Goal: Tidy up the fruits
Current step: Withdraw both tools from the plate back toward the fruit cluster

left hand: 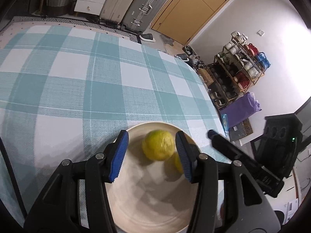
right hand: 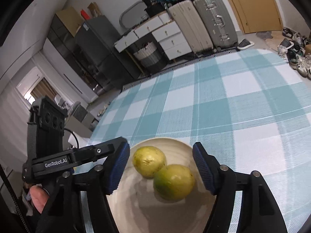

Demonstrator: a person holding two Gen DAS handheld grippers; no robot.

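Both my pairs of fingers, left (left hand: 153,155) and right (right hand: 161,167), stand released above the plate (right hand: 180,145). 2 yellow-green fruits (right hand: 149,160) lie touching on it; no others show on the surface (right hand: 233,97), so sorting looks finished.

Your L wrist cam looks down over its fingers (left hand: 118,155), close above the plate (left hand: 136,203), facing door + shoe rack. R cam's equally close, facing drawers + suitcases. Both share plate (right hand: 180,145), fruits (right hand: 148,161), checked desk (right hand: 233,101).
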